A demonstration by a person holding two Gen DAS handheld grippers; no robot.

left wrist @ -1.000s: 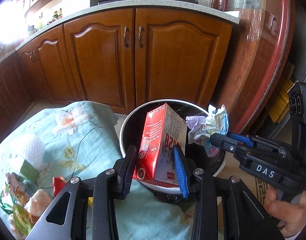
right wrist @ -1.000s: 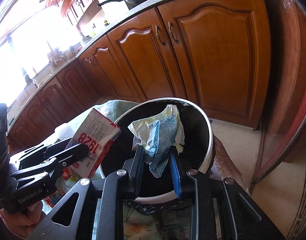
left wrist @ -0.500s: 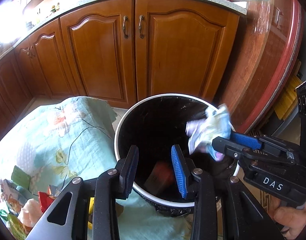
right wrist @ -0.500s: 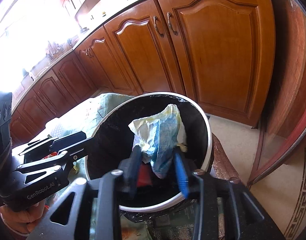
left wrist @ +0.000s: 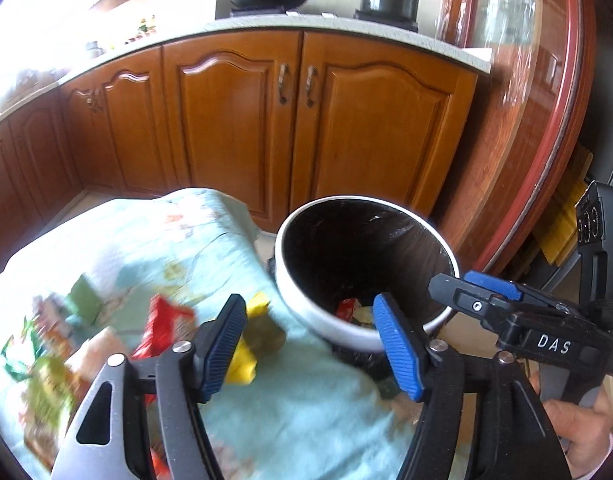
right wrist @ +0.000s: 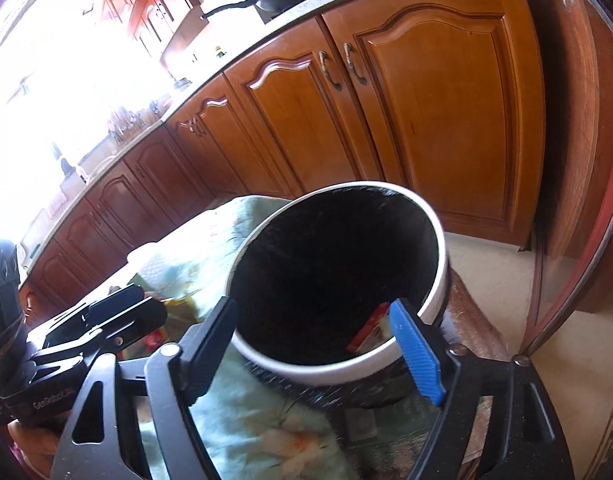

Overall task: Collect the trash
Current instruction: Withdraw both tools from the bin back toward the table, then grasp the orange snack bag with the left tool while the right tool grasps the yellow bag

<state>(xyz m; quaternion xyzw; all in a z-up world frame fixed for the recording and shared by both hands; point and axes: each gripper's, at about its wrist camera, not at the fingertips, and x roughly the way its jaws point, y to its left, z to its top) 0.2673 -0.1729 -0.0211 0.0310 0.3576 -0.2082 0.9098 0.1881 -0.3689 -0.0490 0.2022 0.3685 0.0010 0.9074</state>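
Left wrist view: left gripper (left wrist: 312,346) spread wide, holding nothing, above wrappers (left wrist: 162,326) on pale floral cloth (left wrist: 298,412); white-rimmed bin (left wrist: 306,316) just beyond, red carton (left wrist: 346,307) at its bottom; right gripper (left wrist: 472,288) at right, opening not discernible. Right wrist view: right gripper (right wrist: 314,346) spread wide and empty over bin (right wrist: 438,292), carton (right wrist: 372,326) inside; left gripper (right wrist: 118,312) at left.

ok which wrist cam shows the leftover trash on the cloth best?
Left wrist. The wrappers lie spread across the floral cloth left of the bin, blurred but in full view. In the right wrist view, the left gripper hides nearly all of them.
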